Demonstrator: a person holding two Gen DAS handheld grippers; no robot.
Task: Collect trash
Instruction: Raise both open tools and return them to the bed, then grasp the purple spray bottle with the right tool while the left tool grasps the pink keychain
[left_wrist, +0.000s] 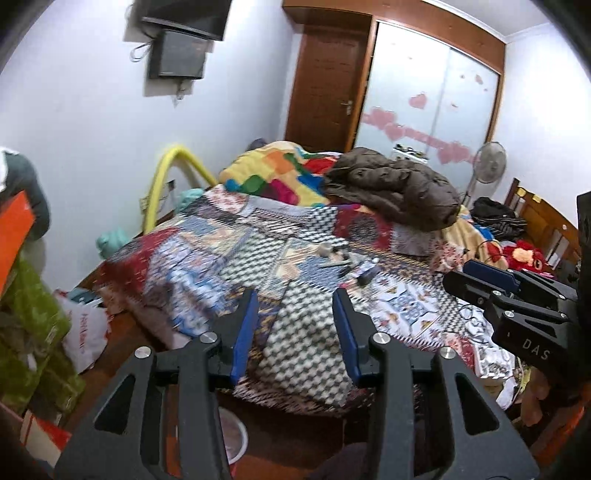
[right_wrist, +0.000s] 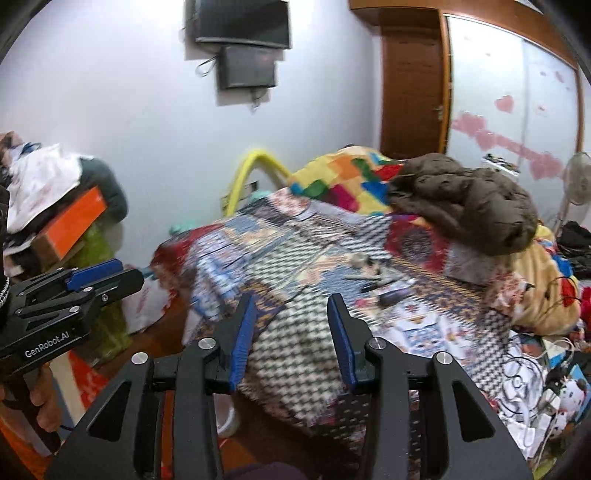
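Left to right. A white plastic bag (left_wrist: 86, 334) with red print lies on the floor at the bed's left foot corner; it is light and limp, likely slippery, and best pinched at a gathered fold or its rim rather than on a flat face.

Left claw (left_wrist: 295, 332): blue pads stand part-way apart with nothing between them, hanging over the near corner of the bed (left_wrist: 177, 266).

The apparent trash (left_wrist: 347, 264), a scatter of small pieces, lies on the patterned quilt near mid-bed, ahead of both claws and well clear of them. Blur hides what each piece is. Judged small and light; some look like thin sticks or wrappers, so a narrow pinch across the short side should serve. The soft quilt will give under pressure, so pads may catch fabric.

Right claw (right_wrist: 291, 334): likewise part-open and empty. Tangled cables (right_wrist: 532, 365) at the right edge could snag.
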